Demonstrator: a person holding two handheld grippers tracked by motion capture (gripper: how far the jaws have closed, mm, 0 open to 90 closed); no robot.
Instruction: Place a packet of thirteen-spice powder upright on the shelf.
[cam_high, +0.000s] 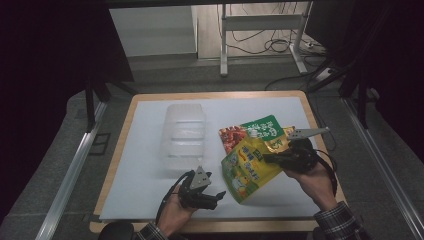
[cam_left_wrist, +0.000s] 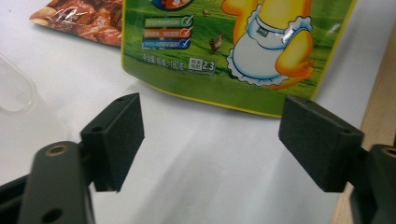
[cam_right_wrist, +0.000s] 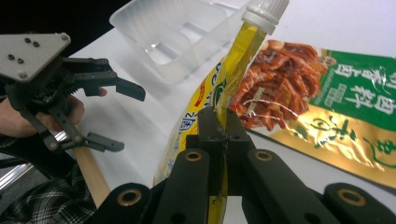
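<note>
**Yellow-green pouch gripped by the right gripper, left gripper released**

Nearest the person, at the front edge of the white table top (cam_high: 145, 165), the left gripper (cam_high: 212, 194) is held low in the left hand (cam_high: 172, 212). Its jaws are spread wide with nothing between them, and bare table is seen through the gap in the left gripper view. The tips are pointed toward the yellow-green spouted pouch (cam_high: 247, 167), whose lower edge lies just beyond them without being touched.

A little farther in, on the right side, the right gripper (cam_high: 267, 159) is held in the right hand (cam_high: 312, 182), with a plaid sleeve (cam_high: 340, 222) behind it. Its jaws are clenched on the side edge of the pouch, which is pinched thin between the pads in the right gripper view. The pouch is tilted, with its white screw cap (cam_right_wrist: 266, 11) carried at the far end; whether its lower corner is resting on the table cannot be told for certain from above.

Behind the pouch, a green, red and gold snack bag (cam_high: 255, 131) is lying flat on the table, partly overlapped by it.

Farther back and to the left, a clear plastic container (cam_high: 183, 135) is standing open on the table, well apart from both grippers.
</note>
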